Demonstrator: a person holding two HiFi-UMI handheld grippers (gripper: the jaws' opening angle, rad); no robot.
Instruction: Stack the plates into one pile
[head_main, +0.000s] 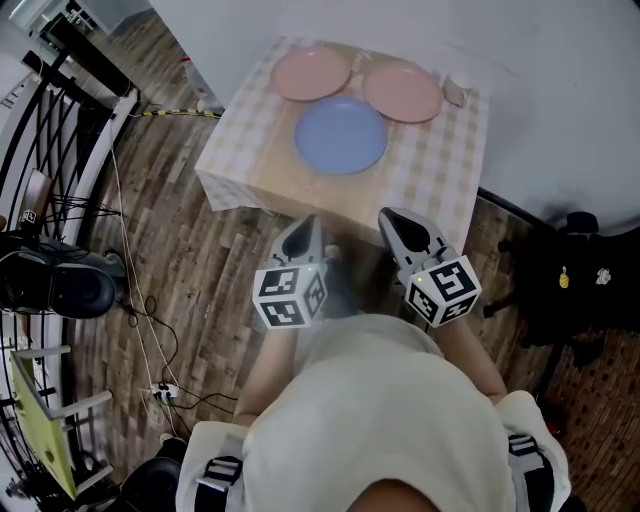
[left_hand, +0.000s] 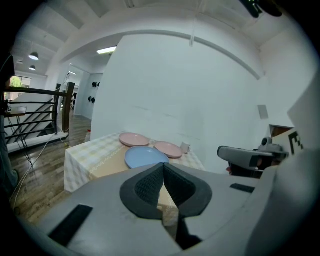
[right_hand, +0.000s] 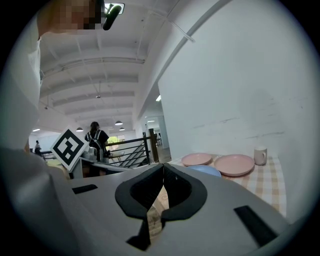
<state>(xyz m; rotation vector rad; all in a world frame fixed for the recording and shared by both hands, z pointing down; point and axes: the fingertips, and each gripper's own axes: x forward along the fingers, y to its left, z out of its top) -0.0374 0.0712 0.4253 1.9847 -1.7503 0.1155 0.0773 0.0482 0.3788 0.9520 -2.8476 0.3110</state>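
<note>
Three plates lie apart on a checked tablecloth (head_main: 448, 170): a blue plate (head_main: 341, 134) nearest me, a pink plate (head_main: 311, 74) behind it to the left, and a second pink plate (head_main: 402, 92) to the right. My left gripper (head_main: 303, 228) and right gripper (head_main: 392, 222) hover side by side short of the table's near edge, both shut and empty. The left gripper view shows the blue plate (left_hand: 145, 157) and both pink plates (left_hand: 134, 139) (left_hand: 168, 149) beyond the closed tips (left_hand: 163, 165). The right gripper view shows the same plates (right_hand: 197, 159) (right_hand: 234, 164) past its closed tips (right_hand: 163, 166).
A small white cup (head_main: 456, 89) stands at the table's far right, by the right pink plate. A white wall runs behind the table. Black railings (head_main: 50, 120), cables and equipment (head_main: 60, 285) crowd the wooden floor on the left; a dark stand (head_main: 575, 270) sits right of the table.
</note>
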